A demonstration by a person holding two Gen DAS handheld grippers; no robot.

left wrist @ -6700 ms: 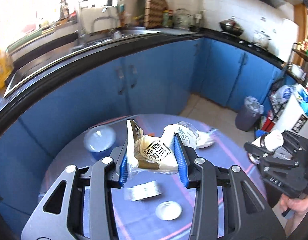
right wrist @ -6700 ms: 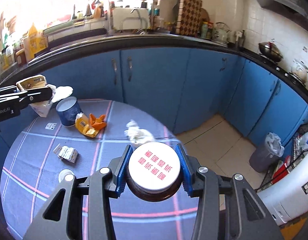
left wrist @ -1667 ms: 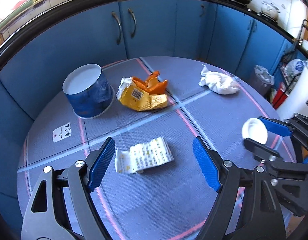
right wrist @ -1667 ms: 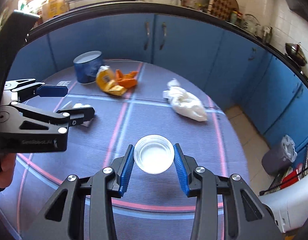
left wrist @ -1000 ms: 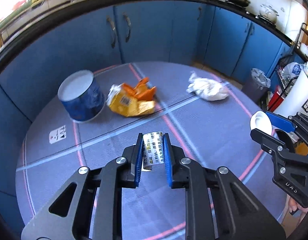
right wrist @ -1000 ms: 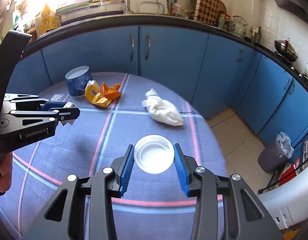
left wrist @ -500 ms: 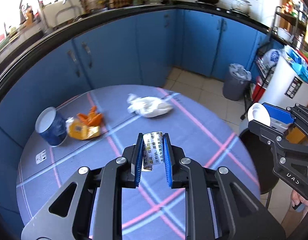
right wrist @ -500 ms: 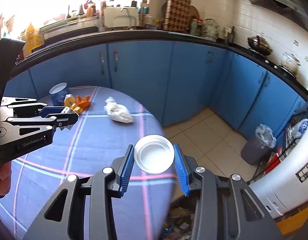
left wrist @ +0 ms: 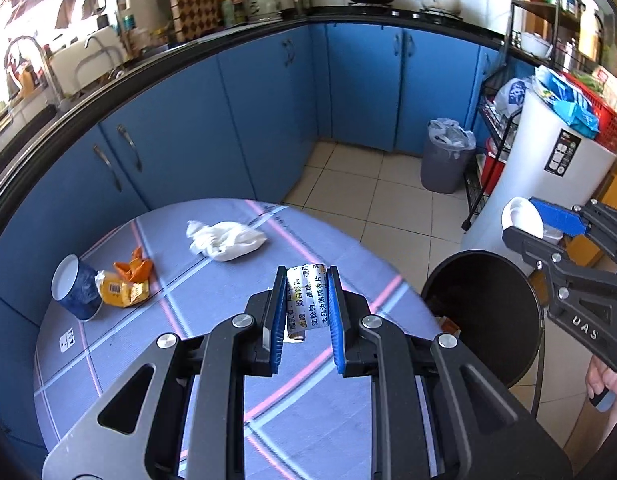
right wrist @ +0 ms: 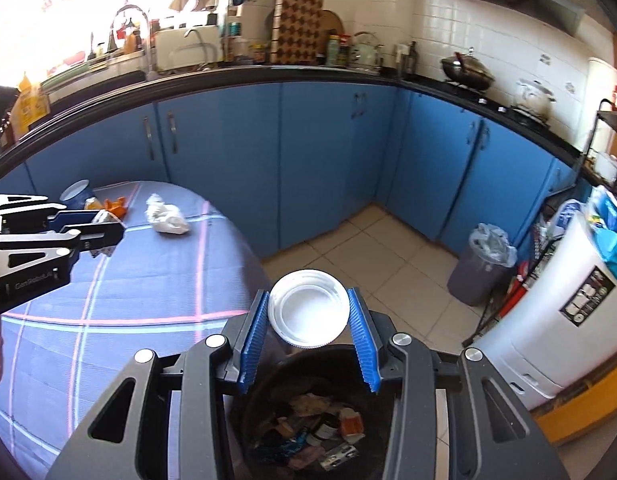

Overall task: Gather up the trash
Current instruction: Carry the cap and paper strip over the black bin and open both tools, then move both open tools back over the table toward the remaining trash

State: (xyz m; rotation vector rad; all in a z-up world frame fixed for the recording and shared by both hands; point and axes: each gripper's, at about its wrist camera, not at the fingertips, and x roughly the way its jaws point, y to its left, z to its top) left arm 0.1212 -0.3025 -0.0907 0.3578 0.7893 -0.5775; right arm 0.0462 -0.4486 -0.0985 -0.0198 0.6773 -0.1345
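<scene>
The bin (right wrist: 308,420) is the landmark: a black round one standing on the floor just past the table (left wrist: 212,280) edge, already holding mixed scraps. The white lid (right wrist: 308,314) sits flat-faced between the closed jaws of the right gripper (right wrist: 308,340), and in the right wrist view the bin mouth lies directly below and just behind it, so this hand is the nearer; a release here would, I judge, drop the lid inside. The foil strip (left wrist: 306,304) is pinched narrowly by the left gripper (left wrist: 306,320), its long axis running along the fingers, and it hangs over the table's near edge, beside the bin (left wrist: 484,312) rather than above it; the bin lies to that gripper's right, so it needs a sideways carry first. Farther from the bin on the table lie a white wad (left wrist: 226,240), then a yellow wrapper (left wrist: 124,288) with orange bits, touching or just beside a blue cup (left wrist: 74,288) at the far side.
</scene>
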